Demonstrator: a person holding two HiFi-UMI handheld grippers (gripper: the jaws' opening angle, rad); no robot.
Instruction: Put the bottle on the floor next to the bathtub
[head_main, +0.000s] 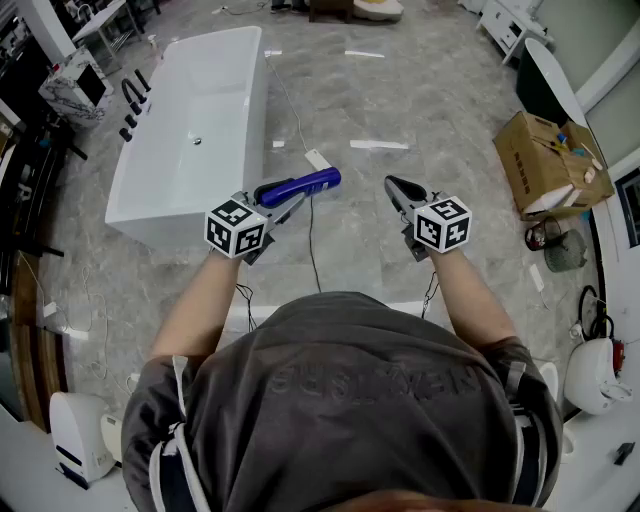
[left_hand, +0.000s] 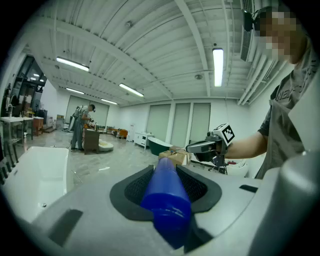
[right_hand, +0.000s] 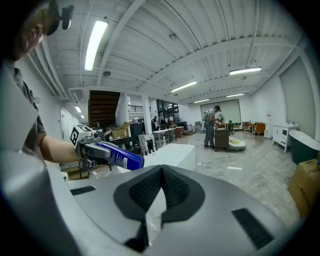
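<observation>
A blue bottle (head_main: 300, 186) lies level in my left gripper (head_main: 285, 203), whose jaws are shut on it at chest height above the floor. In the left gripper view the bottle (left_hand: 167, 197) fills the gap between the black pads and points forward. The white bathtub (head_main: 195, 130) stands on the marble floor ahead and to the left; the bottle's tip is just off its near right corner. My right gripper (head_main: 398, 187) hovers to the right, jaws together and holding nothing. In the right gripper view the pads (right_hand: 145, 192) meet, and the bottle (right_hand: 120, 157) shows at the left before the tub (right_hand: 172, 155).
A black cable (head_main: 311, 245) and a white power strip (head_main: 318, 159) lie on the floor right of the tub. Black tap fittings (head_main: 133, 100) stand at its left. An open cardboard box (head_main: 550, 165) sits far right. A person (left_hand: 79, 127) stands at a cabinet far back.
</observation>
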